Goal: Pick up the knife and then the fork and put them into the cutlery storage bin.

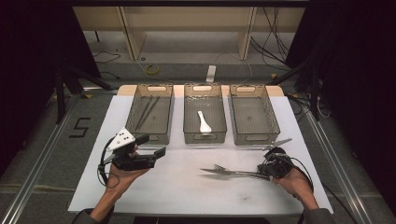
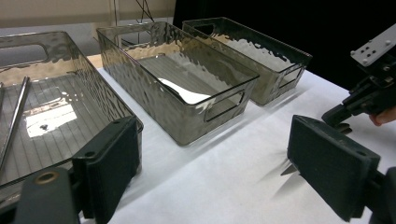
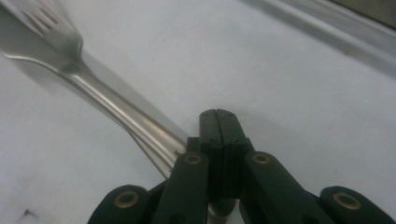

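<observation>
A metal fork (image 1: 223, 168) and a knife (image 1: 215, 172) lie side by side on the white table cover, right of centre. My right gripper (image 1: 267, 171) sits at their handle ends. In the right gripper view its pads (image 3: 219, 126) are pressed together with no gap. The fork (image 3: 56, 32) and knife (image 3: 109, 77) run out from under its left jaw. My left gripper (image 1: 154, 145) hovers open at the left, in front of the bins. Its jaws stand wide apart (image 2: 219, 163) with nothing between them.
Three clear bins stand in a row at the back. The left bin (image 1: 135, 122) holds chopsticks (image 1: 147, 112), and the middle bin (image 1: 189, 122) holds a white spoon (image 1: 203, 122). The right bin (image 1: 254, 114) has nothing in it. The right gripper (image 2: 343, 119) appears at the far right of the left gripper view.
</observation>
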A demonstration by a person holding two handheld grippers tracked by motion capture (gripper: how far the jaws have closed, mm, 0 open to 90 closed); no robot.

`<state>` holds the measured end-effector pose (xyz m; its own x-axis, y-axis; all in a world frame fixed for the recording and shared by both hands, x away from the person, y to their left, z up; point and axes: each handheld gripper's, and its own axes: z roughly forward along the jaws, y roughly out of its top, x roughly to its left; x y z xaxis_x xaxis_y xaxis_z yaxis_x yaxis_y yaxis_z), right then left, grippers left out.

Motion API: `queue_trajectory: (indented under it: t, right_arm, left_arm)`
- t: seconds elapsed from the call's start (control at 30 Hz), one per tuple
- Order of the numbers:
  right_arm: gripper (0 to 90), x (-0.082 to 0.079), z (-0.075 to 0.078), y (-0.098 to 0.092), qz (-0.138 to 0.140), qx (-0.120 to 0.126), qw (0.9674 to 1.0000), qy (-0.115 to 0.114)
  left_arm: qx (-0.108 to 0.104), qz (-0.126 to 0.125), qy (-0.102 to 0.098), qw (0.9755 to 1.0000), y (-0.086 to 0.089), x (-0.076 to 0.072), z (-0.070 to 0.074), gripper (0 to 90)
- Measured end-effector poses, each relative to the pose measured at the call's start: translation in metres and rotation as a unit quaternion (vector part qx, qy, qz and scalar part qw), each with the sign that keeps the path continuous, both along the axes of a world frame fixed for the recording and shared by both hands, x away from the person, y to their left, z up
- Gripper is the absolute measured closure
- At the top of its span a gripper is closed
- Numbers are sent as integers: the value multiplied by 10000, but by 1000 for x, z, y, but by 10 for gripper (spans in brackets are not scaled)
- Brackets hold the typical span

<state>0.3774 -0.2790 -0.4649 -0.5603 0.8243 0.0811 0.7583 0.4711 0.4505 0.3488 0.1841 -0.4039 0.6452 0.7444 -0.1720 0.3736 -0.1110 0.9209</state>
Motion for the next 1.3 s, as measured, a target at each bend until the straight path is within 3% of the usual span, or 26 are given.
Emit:
queue_trajectory:
  t: [0.3,0.53,0.63,0.7,0.83,0.9,1.0,1.13,1.3]
  right_arm:
    - [900,-16,2,1,189,-22,9997,160]
    - [900,-20,2,4,216,-149,9996,99]
    - [900,-21,6,5,249,-237,9994,-49]
    - [836,-22,12,5,289,-87,9995,-133]
    - [663,-25,23,12,656,36,9977,-190]
    - [597,-26,26,18,904,20,9959,-22]
    - [510,-27,29,28,1149,-12,9934,38]
    - [451,-28,29,42,1382,-159,9903,59]
    - [444,-27,27,53,1564,-327,9871,129]
  left_arm:
    - [8,-2,-14,10000,0,0,0,163]
    - [3,-7,-15,10000,0,0,0,163]
    - [9,-5,-12,10000,0,0,0,163]
    - [10,-8,-14,10000,0,0,0,163]
    - [9,-9,-17,10000,0,0,0,163]
    - [14,-2,-18,10000,0,0,0,163]
    - [-32,28,-18,10000,1,0,1,163]
    - [-4,7,-19,10000,1,0,1,163]
    - [-18,5,-22,10000,1,0,1,162]
